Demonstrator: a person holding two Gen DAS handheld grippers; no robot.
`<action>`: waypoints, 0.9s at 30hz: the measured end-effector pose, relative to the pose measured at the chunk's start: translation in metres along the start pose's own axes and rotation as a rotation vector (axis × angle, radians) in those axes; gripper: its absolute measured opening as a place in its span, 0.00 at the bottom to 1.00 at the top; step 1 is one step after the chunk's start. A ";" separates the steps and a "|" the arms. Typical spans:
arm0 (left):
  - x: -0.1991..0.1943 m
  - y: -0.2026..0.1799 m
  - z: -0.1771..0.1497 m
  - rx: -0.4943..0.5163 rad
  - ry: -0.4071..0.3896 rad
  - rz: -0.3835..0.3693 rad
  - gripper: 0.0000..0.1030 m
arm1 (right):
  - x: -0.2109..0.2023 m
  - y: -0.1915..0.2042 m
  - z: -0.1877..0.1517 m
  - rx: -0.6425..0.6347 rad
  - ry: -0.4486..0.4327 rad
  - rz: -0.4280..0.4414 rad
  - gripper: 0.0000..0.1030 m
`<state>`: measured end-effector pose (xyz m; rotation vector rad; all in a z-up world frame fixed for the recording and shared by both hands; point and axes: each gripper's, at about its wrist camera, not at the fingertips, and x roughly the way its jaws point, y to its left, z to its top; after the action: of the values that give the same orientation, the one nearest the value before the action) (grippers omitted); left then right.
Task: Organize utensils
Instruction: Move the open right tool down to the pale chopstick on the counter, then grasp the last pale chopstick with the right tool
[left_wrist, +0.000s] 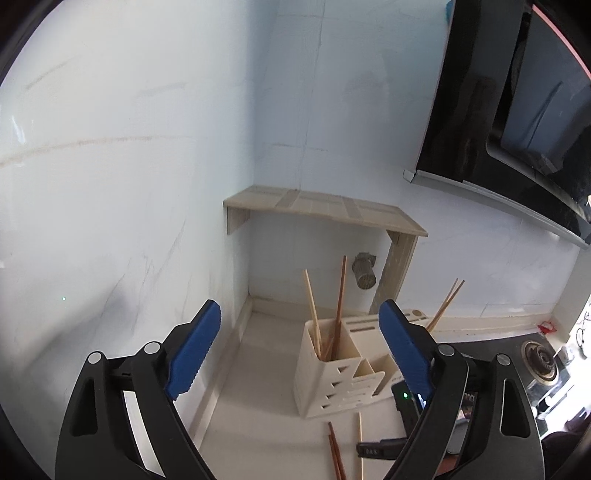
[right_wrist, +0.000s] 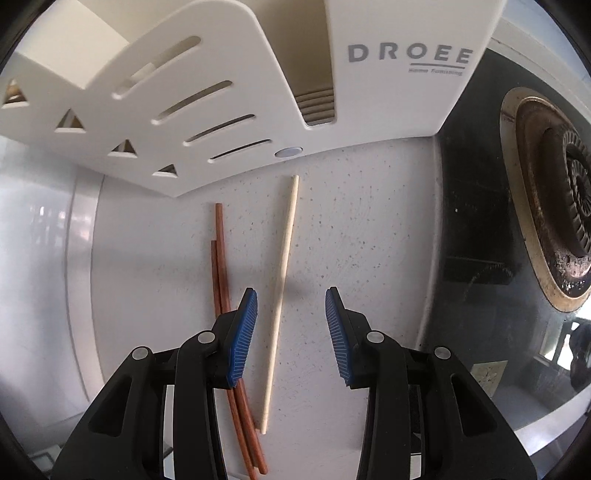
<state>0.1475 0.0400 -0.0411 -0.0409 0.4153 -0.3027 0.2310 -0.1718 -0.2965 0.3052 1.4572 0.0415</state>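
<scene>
A white slotted utensil holder (left_wrist: 332, 373) stands on the pale counter in the corner. A pale chopstick (left_wrist: 312, 310) and a brown one (left_wrist: 340, 291) stand in its near compartment, and a pale pair (left_wrist: 445, 306) leans out behind it. My left gripper (left_wrist: 300, 308) hovers before the holder, open, with nothing between its fingers. In the right wrist view the holder (right_wrist: 369, 92) fills the top. On the counter below it lie one pale chopstick (right_wrist: 284, 258) and two brown chopsticks (right_wrist: 221, 258). My right gripper (right_wrist: 291, 293) points down, open, above the pale chopstick without touching it.
A wooden shelf (left_wrist: 325, 210) is fixed to the corner walls above a metal pipe fitting (left_wrist: 364, 273). A black range hood (left_wrist: 517, 110) hangs at the upper right. The black stove top (right_wrist: 472, 221) with its gas burner (right_wrist: 554, 206) borders the counter on the right.
</scene>
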 end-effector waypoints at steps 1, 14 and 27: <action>0.000 0.000 -0.001 0.004 0.004 0.002 0.84 | 0.001 0.001 0.001 0.000 0.004 -0.003 0.37; -0.007 0.008 -0.006 0.022 0.010 0.019 0.84 | 0.023 0.048 0.012 -0.064 0.053 -0.214 0.21; -0.008 0.014 -0.006 0.013 0.010 0.025 0.84 | 0.028 0.064 0.012 -0.124 0.082 -0.207 0.06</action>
<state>0.1423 0.0562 -0.0449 -0.0216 0.4236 -0.2811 0.2561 -0.1070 -0.3077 0.0509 1.5535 -0.0237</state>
